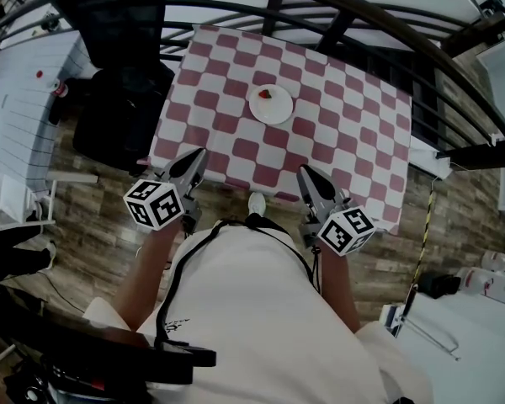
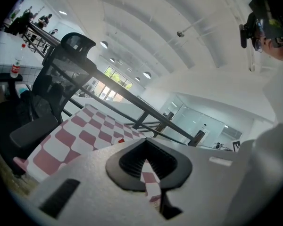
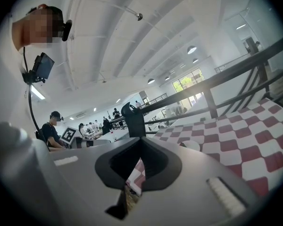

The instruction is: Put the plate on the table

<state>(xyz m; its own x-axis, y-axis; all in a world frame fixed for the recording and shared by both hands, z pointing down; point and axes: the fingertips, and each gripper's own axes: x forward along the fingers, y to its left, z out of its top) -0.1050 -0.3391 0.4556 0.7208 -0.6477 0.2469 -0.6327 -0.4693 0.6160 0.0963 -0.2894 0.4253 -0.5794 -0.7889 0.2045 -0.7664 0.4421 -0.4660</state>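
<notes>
My left fingers [image 1: 191,165] are pressed together with nothing between them, and my right fingers [image 1: 313,185] are together and empty as well. Both pairs point forward and hang just off the near edge of the worktop [image 1: 353,141], close in against my white shirt [image 1: 252,310], one at each side of my body. The marker cube [image 1: 155,203] behind the left pair and the cube [image 1: 347,230] behind the right pair face upward.

The worktop wears a red and white checked cloth that hangs over the edge under my fingertips. The plate [image 1: 271,104] lies ahead of both pairs, well apart from them and roughly on the line between them, flat near the middle of the cloth. A small red thing [image 1: 265,93] sits on it; I cannot tell what it is.

Off to the left of my left fingers stands a black office chair [image 1: 118,66], drawn up beside the worktop. Beyond the far edge runs a dark railing [image 1: 362,15]. Wooden floor [image 1: 93,217] shows below and to either side.
</notes>
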